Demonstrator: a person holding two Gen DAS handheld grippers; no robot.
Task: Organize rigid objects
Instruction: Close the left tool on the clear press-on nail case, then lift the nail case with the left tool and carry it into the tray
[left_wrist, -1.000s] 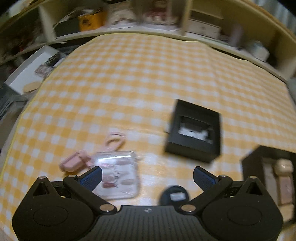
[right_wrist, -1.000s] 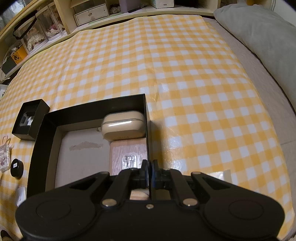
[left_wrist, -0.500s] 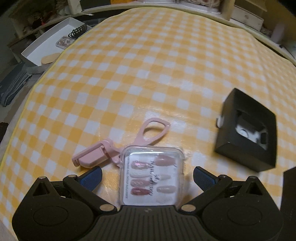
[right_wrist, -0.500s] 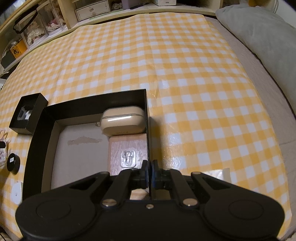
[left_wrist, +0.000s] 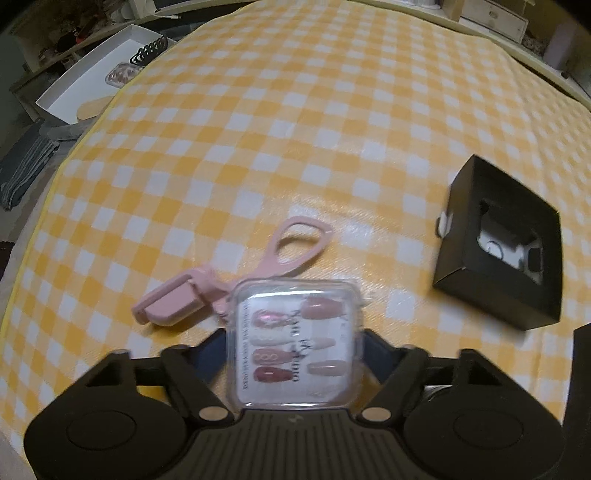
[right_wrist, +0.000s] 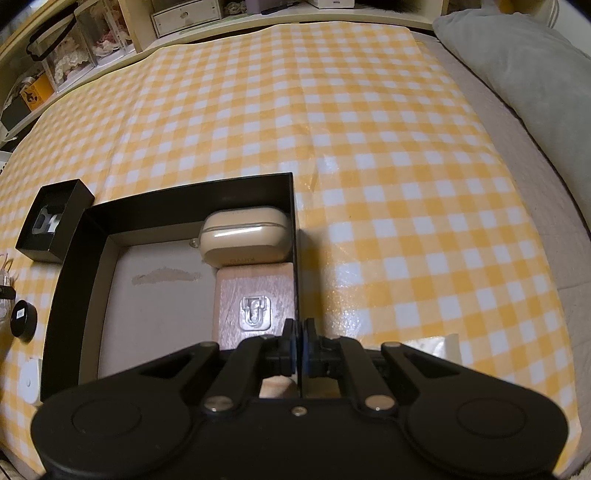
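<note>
A clear case of press-on nails (left_wrist: 295, 325) lies on the yellow checked cloth between the fingers of my left gripper (left_wrist: 295, 350). Its jaws are closing, and the blue pads touch the case's two sides. A pink looped tool (left_wrist: 173, 306) lies against the case's far left corner. My right gripper (right_wrist: 299, 332) is shut on the thin right wall of the large black box (right_wrist: 184, 192). That box holds a beige earbud case (right_wrist: 245, 236) and a wooden block (right_wrist: 255, 291) with a clear hook on it.
A small open black box (left_wrist: 498, 258) sits right of the nail case, and shows again as the small black box (right_wrist: 51, 221). A black round cap (right_wrist: 24, 319) and a white disc (right_wrist: 29, 380) lie left of the large box. Off the table stand a white tray (left_wrist: 74, 92) and a grey pillow (right_wrist: 517, 66).
My left gripper came down over the clear nail case and its fingers closed in from wide open to the case's sides. The right gripper kept still on the box wall.
</note>
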